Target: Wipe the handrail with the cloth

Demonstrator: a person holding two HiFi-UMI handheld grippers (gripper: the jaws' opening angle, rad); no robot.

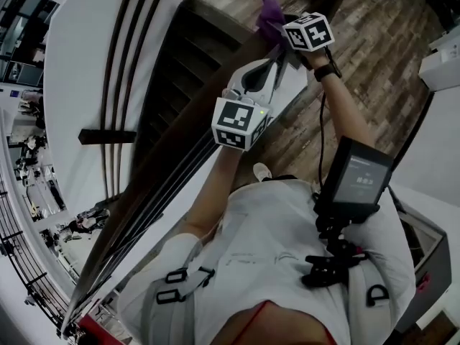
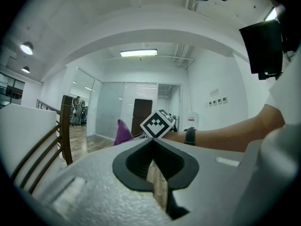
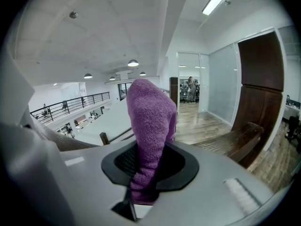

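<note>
1. A purple cloth stands pinched between the jaws of the right gripper, at the far, upper end of the dark wooden handrail. Whether the cloth touches the wood cannot be made out.
2. The left gripper is over the same rail, just behind the right one and nearer the person. Its jaws are pressed together at the tips with nothing between them.
3. A dark watch circles the right wrist, and a wood-plank floor lies beyond the rail.
</note>
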